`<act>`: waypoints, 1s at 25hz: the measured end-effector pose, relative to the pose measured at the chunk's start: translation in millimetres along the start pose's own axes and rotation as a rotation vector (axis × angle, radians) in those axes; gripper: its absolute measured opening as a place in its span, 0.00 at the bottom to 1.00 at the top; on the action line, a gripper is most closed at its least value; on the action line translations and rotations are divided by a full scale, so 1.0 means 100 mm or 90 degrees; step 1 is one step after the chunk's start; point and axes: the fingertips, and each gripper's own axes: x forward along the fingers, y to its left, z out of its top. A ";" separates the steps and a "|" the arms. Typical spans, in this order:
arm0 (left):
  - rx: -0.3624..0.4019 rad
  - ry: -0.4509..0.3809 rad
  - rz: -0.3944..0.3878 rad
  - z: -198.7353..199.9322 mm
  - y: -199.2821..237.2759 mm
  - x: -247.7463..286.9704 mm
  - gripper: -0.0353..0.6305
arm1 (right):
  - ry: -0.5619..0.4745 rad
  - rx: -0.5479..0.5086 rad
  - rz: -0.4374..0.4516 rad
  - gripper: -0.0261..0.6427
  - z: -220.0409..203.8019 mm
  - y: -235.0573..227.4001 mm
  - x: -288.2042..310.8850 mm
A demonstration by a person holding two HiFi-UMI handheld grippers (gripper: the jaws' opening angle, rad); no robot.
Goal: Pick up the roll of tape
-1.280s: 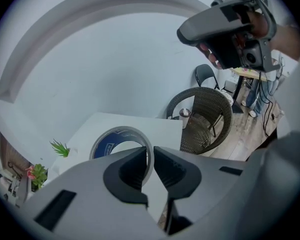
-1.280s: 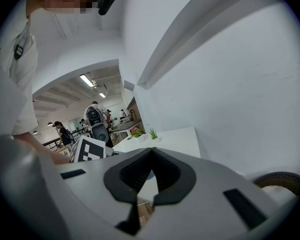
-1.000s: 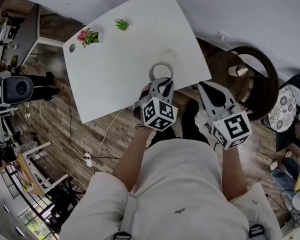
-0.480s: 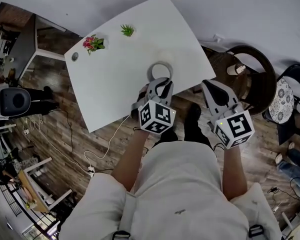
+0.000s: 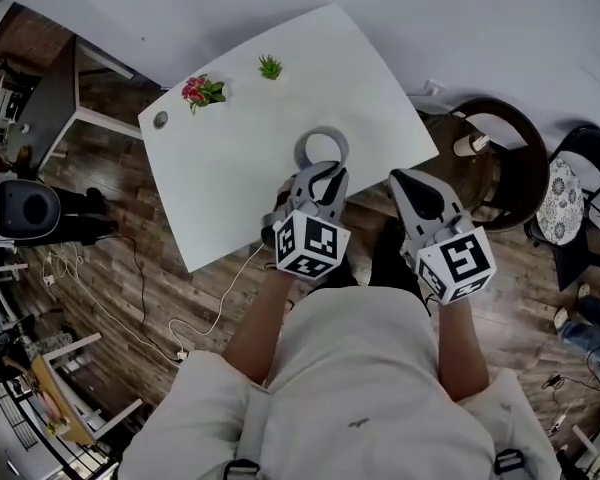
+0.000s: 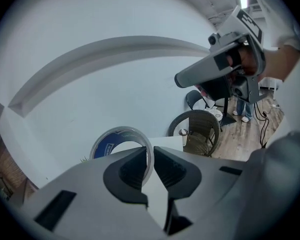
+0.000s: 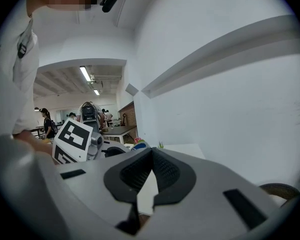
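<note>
The roll of tape point(image 5: 301, 150) is a pale grey ring with a blue core point(image 6: 106, 149). It hangs above the near part of the white table point(image 5: 230, 168). My left gripper point(image 5: 323, 174) is shut on the ring's near rim, and in the left gripper view the rim stands pinched between the pads point(image 6: 135, 168). My right gripper point(image 5: 405, 181) hovers beside it past the table's right edge, above the floor. Its jaws meet at the tips with nothing between them point(image 7: 151, 159).
Two small potted plants point(image 5: 202, 92) point(image 5: 270, 66) and a round grommet point(image 5: 160, 120) sit at the table's far side. A dark wicker chair point(image 5: 510, 158) stands to the right. A white cable point(image 5: 215, 288) runs over the wooden floor, and a white wall lies beyond the table.
The left gripper has risen and drawn back a little with the tape roll still in it. The right gripper has moved up and slightly leftward, closer to the left one.
</note>
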 end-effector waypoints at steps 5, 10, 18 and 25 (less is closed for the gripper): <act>-0.030 -0.034 0.014 0.05 0.08 -0.24 0.14 | -0.011 -0.014 0.006 0.05 0.08 0.20 0.04; -0.071 -0.073 0.021 0.13 0.15 -0.46 0.14 | -0.023 -0.022 -0.004 0.05 0.16 0.28 0.06; -0.140 -0.147 0.022 0.29 0.31 -0.79 0.14 | -0.041 -0.025 -0.013 0.05 0.23 0.41 0.12; -0.170 -0.186 0.024 0.41 0.38 -0.94 0.14 | -0.037 -0.027 -0.012 0.05 0.21 0.45 0.09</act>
